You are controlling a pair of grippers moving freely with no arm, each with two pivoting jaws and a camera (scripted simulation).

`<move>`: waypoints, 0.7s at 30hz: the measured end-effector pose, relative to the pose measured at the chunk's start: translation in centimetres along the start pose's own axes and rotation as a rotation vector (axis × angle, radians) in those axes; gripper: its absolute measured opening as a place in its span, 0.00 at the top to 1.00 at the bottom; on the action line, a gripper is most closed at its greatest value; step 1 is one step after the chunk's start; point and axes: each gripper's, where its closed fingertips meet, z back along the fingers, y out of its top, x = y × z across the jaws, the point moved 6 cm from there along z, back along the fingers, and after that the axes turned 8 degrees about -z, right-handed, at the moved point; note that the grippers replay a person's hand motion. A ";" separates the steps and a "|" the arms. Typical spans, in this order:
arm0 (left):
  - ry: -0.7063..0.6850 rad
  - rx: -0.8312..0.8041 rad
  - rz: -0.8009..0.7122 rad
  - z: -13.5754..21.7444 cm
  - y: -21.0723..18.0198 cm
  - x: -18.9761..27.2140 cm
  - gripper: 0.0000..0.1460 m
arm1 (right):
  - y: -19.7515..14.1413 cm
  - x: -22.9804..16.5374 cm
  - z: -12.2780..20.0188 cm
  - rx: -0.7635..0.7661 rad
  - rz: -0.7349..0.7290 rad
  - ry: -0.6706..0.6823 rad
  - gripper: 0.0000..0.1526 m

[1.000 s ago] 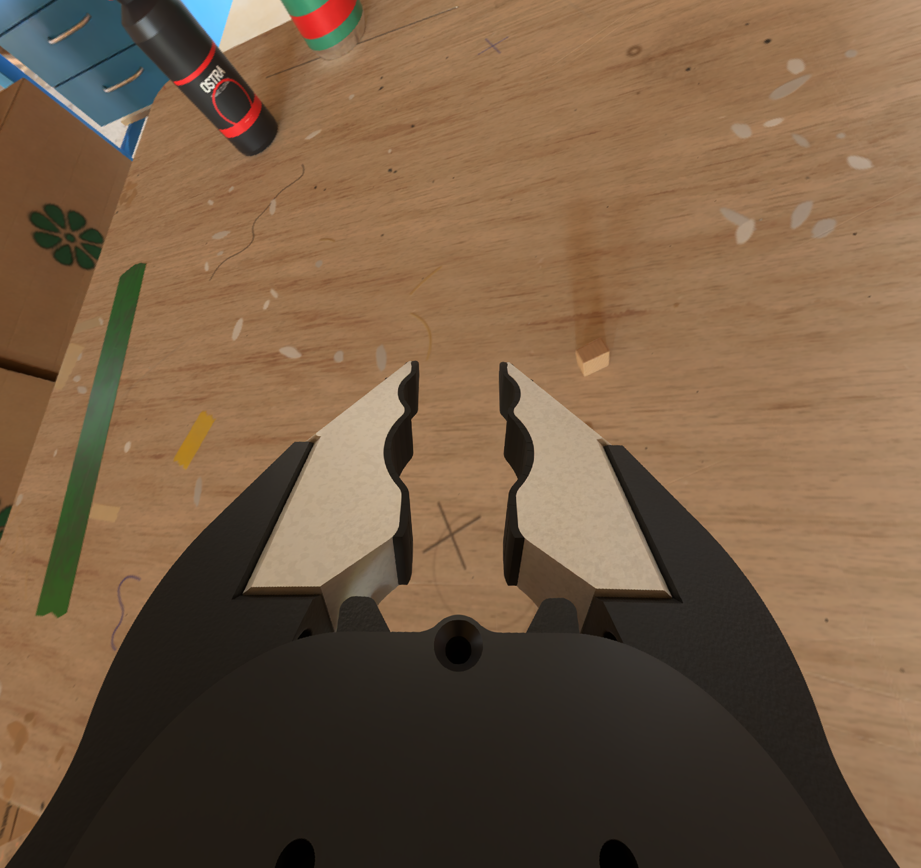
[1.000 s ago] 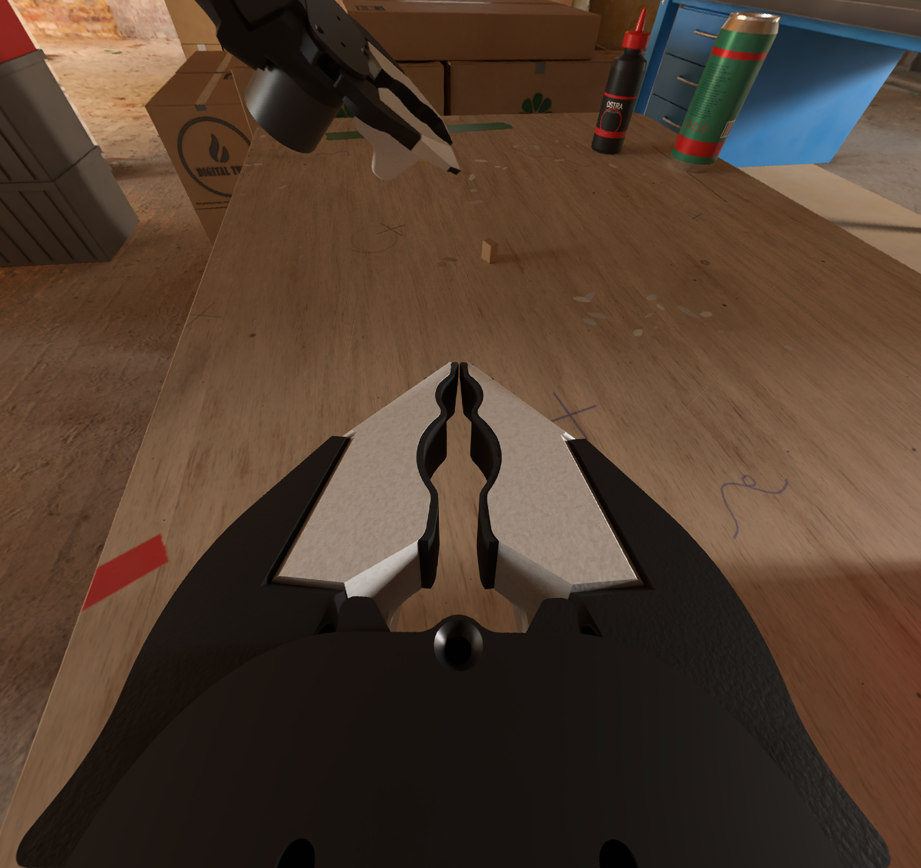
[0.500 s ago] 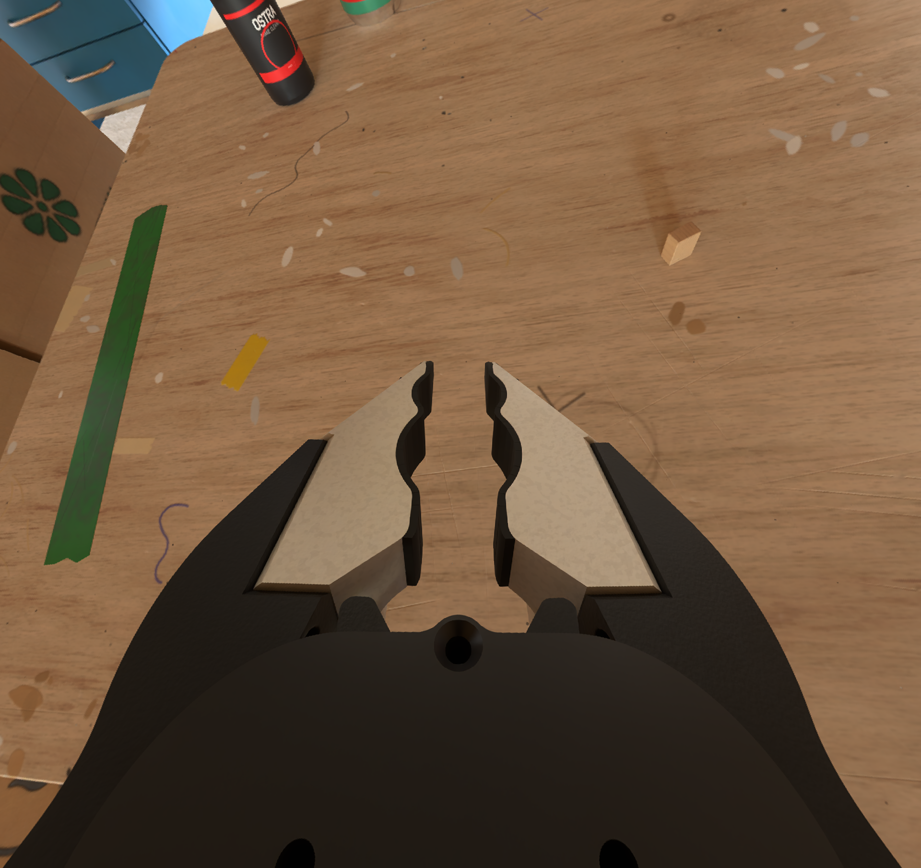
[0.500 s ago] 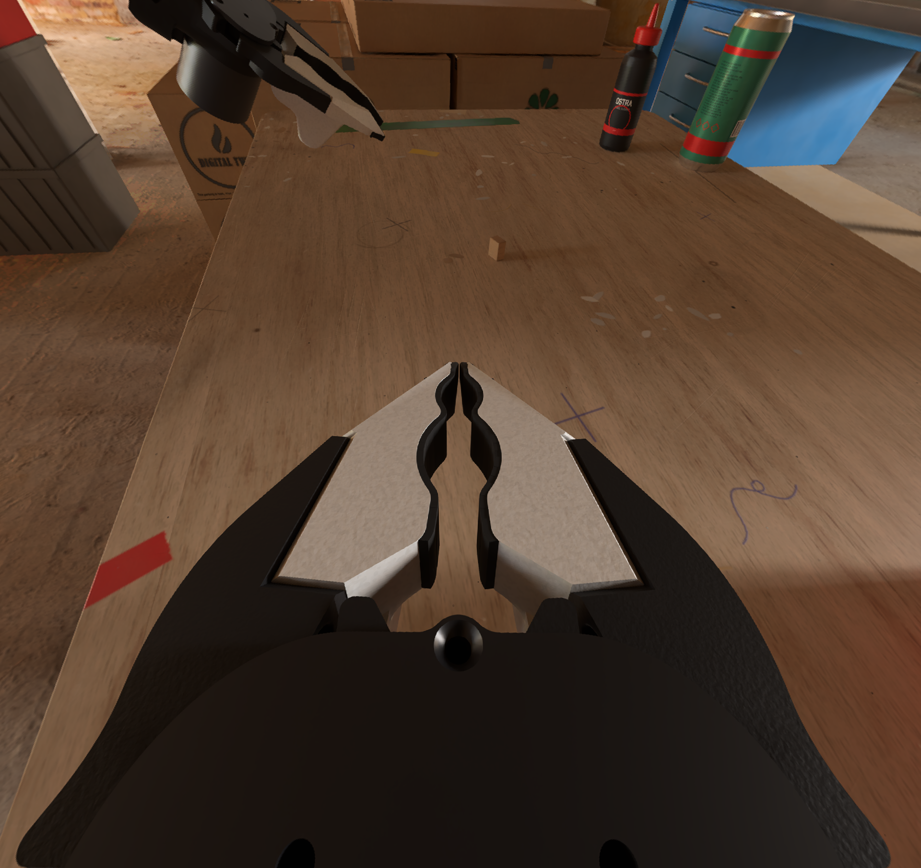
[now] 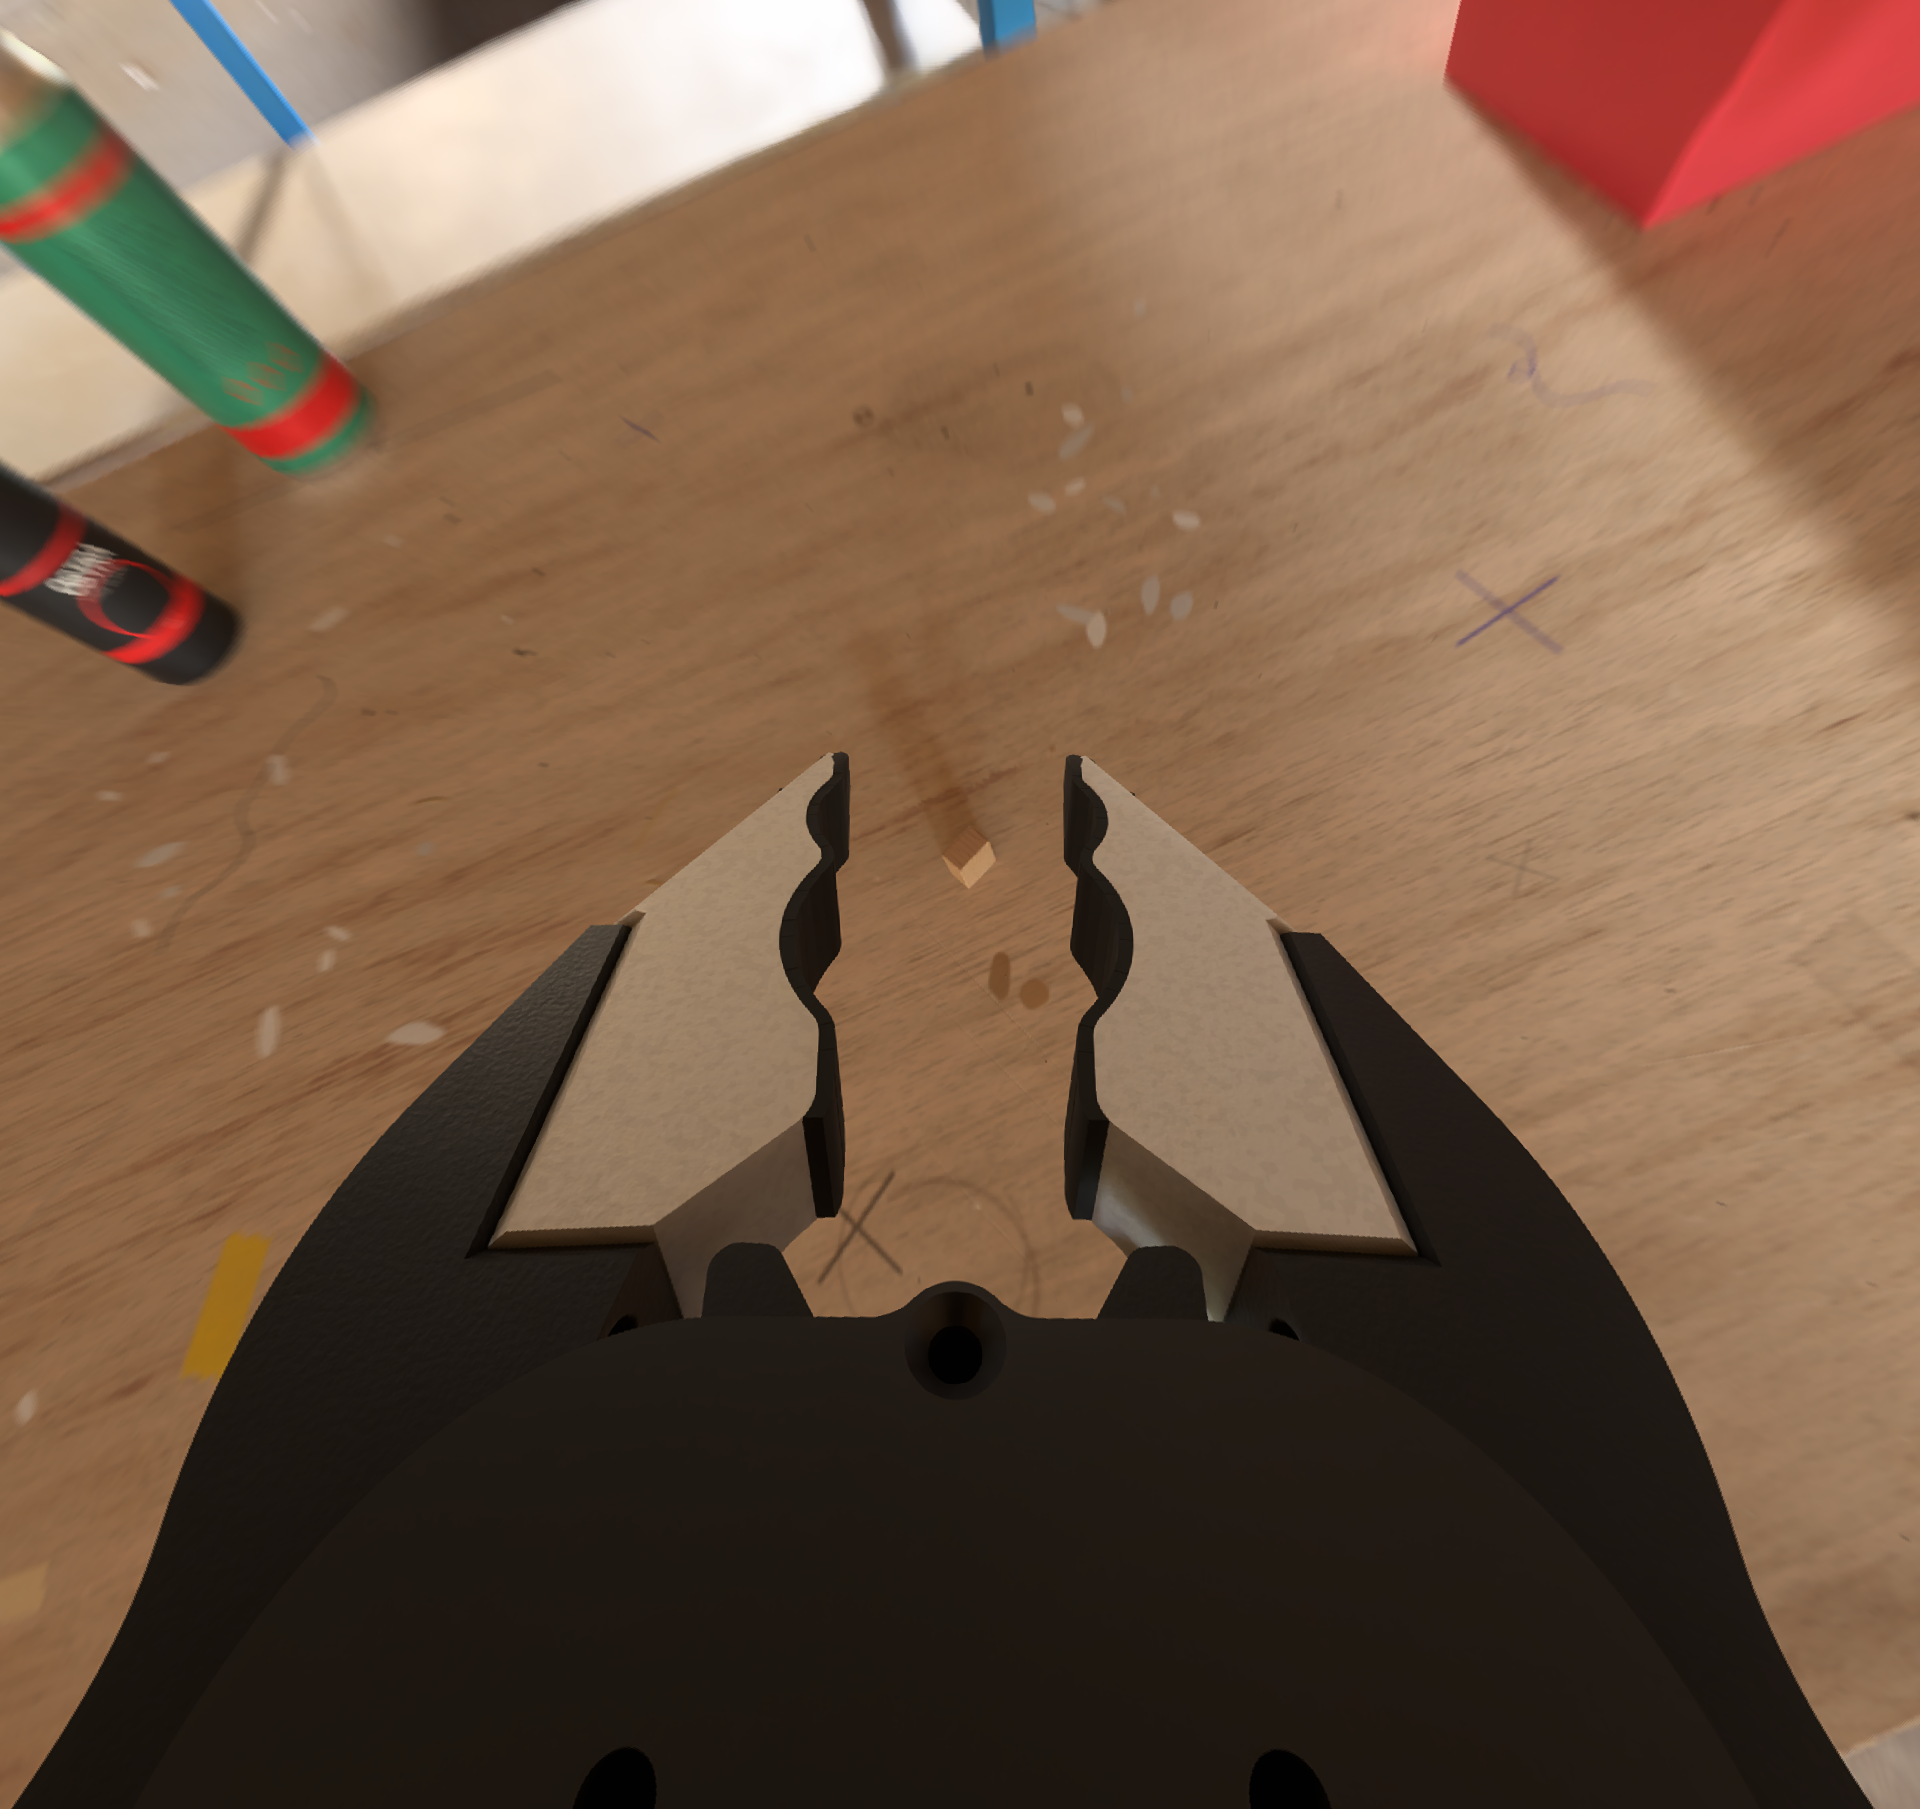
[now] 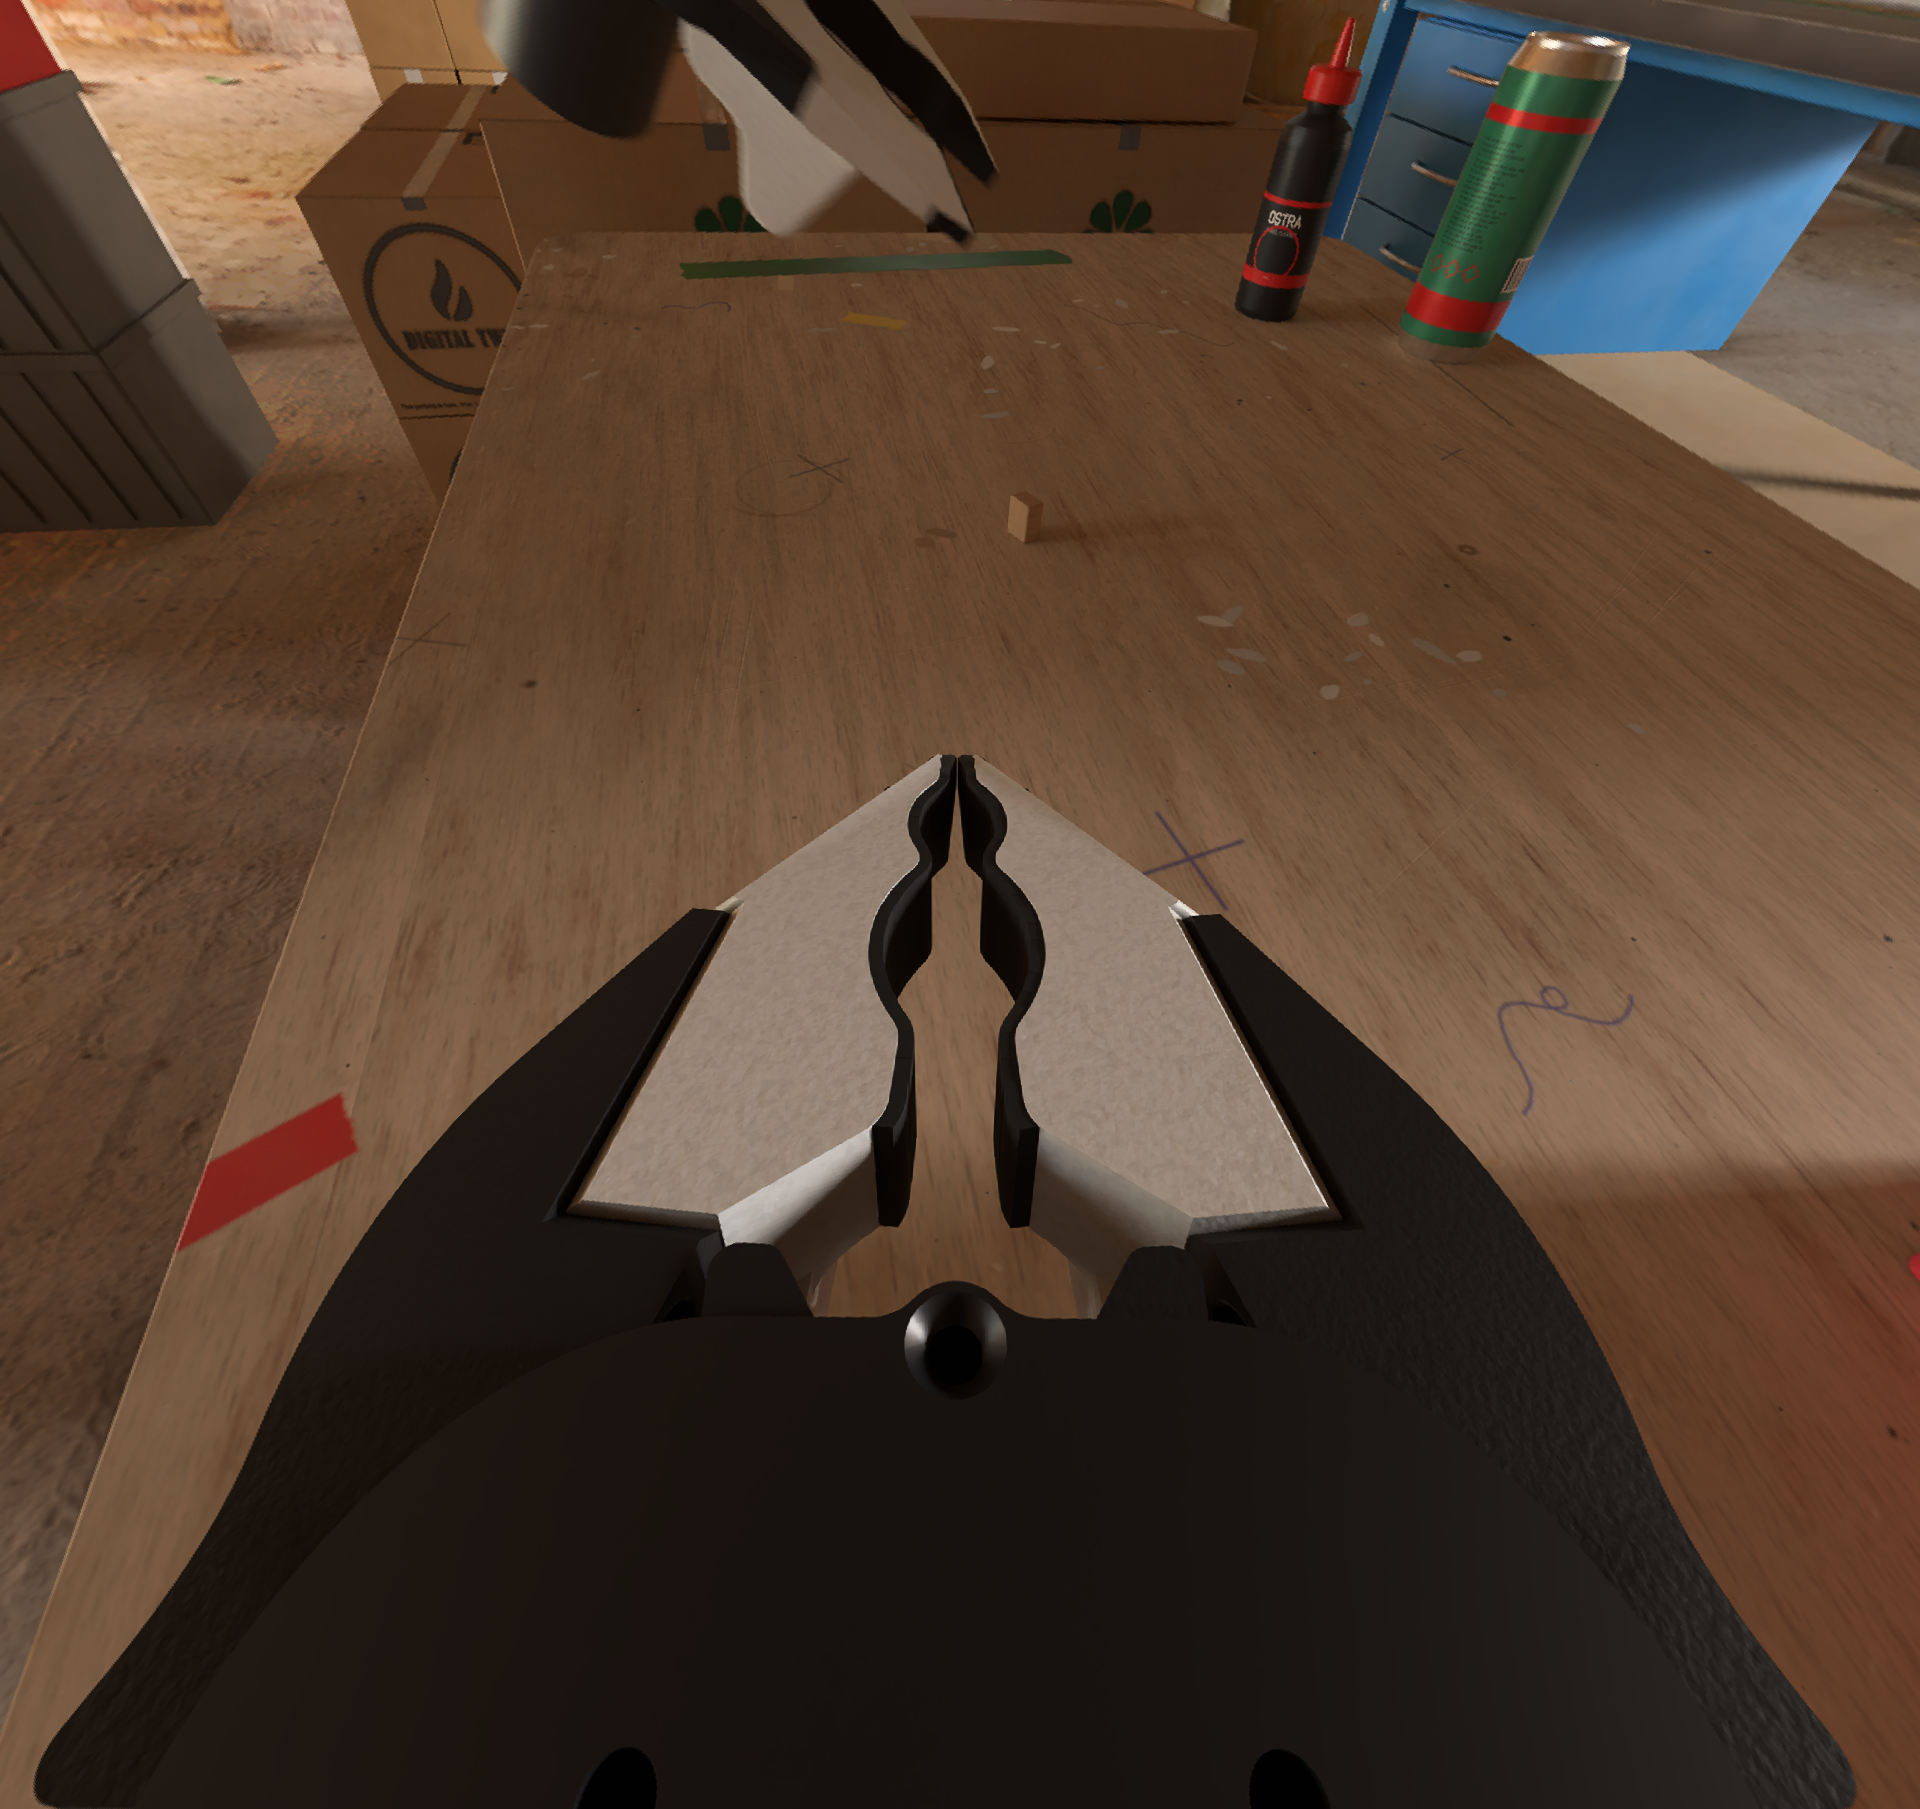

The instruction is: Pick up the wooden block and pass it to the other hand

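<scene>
A small pale wooden block [image 5: 968,864] lies on the wooden table [image 5: 1351,824]. In the left wrist view it shows in the gap between my fingers, well below them. My left gripper [image 5: 956,772] is open and empty, high above the table. The block also shows in the right wrist view [image 6: 1023,519], far ahead near the table's middle. My right gripper [image 6: 956,767] is shut and empty, low over the near end of the table. The left gripper [image 6: 961,201] hangs in the air above and beyond the block in that view.
A green and red can [image 5: 177,305] and a black bottle with a red cap [image 5: 104,596] stand at one table edge; both show in the right wrist view, can [image 6: 1496,201], bottle [image 6: 1288,201]. A red box [image 5: 1683,34] stands at another corner. Cardboard boxes [image 6: 436,273] and a blue cabinet [image 6: 1662,201] lie beyond.
My left gripper has swung round and now points down at the block, which has come between its fingers in view; its jaws have opened wider. My right gripper has stayed shut and nearly still.
</scene>
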 end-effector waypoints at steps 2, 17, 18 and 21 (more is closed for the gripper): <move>-0.041 -0.103 -0.019 -3.3 -0.8 -0.2 0.74 | -0.1 0.0 0.1 -0.003 0.001 -0.003 1.00; -0.427 -0.450 -0.473 -10.2 -5.0 -1.0 0.84 | -1.0 0.9 0.5 -0.015 -0.027 0.001 1.00; -0.450 -0.457 -0.490 -10.4 -5.1 -0.9 0.84 | -1.1 0.9 0.5 -0.016 -0.026 0.000 1.00; -0.489 -0.490 -0.534 -10.8 -5.2 -0.8 0.83 | -1.1 1.0 0.5 -0.016 -0.025 -0.003 1.00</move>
